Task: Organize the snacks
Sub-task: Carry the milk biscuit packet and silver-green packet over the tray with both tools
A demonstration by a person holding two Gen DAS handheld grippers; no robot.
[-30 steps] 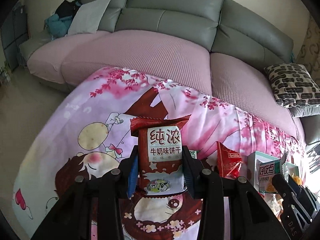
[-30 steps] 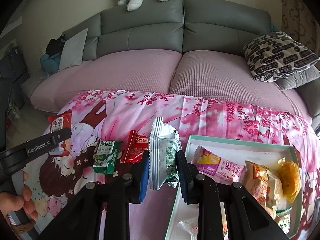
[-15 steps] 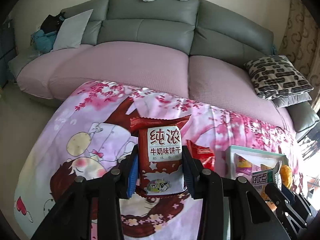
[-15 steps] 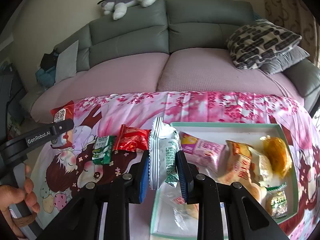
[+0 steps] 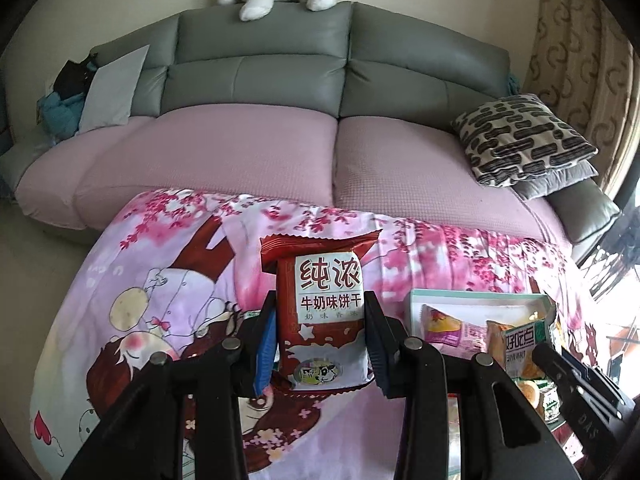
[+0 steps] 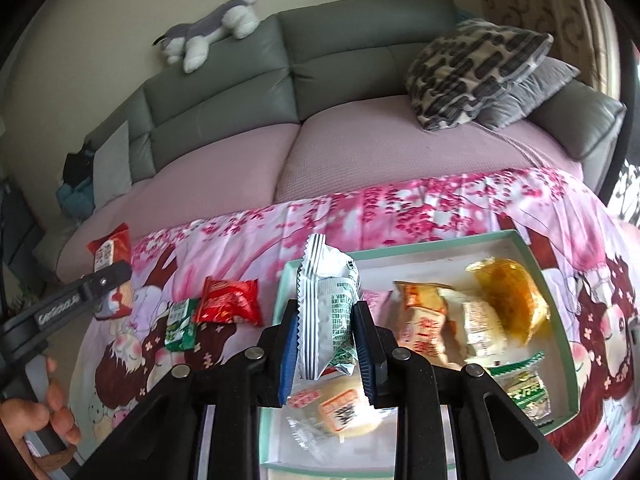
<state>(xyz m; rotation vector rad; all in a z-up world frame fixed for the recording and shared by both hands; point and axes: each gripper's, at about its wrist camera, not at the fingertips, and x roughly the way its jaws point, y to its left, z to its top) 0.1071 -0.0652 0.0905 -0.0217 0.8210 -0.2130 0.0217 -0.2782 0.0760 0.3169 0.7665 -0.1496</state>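
A: The right gripper [image 6: 326, 344] was clamped on a white-and-green packet [image 6: 326, 312], held upright by its edges above the near left part of the tray [image 6: 558, 300]. Why upright?

B: Probably so it could drop straight down; gripped at the narrow sides, the packet hung clear of the snacks beneath. A round bun in clear wrap [image 6: 340, 408] lay directly under the jaws.

A: And the left gripper [image 5: 322, 344]?

B: Closed on a red biscuit packet [image 5: 320, 320], label facing the camera, carried above the patterned cloth [image 5: 160, 280] and short of the tray's left wall. The person's hand [image 6: 40, 412] showed at its handle.

A: What was farther out?

B: In the tray, an orange-labelled packet [image 6: 420, 320], a pale one [image 6: 480, 324], a yellow one [image 6: 506, 296] and a green one [image 6: 524, 388] filled the right half. The far strip and the near left corner looked barest, so I judge those the likely landing spots. Left of the tray, a small green packet [image 6: 182, 320] and a red packet [image 6: 230, 302] lay loose on the cloth, near each other.

A: Room to move?

B: The tray's raised rim called for a lift over it; beyond the cloth's far edge stood the sofa [image 6: 320, 80].
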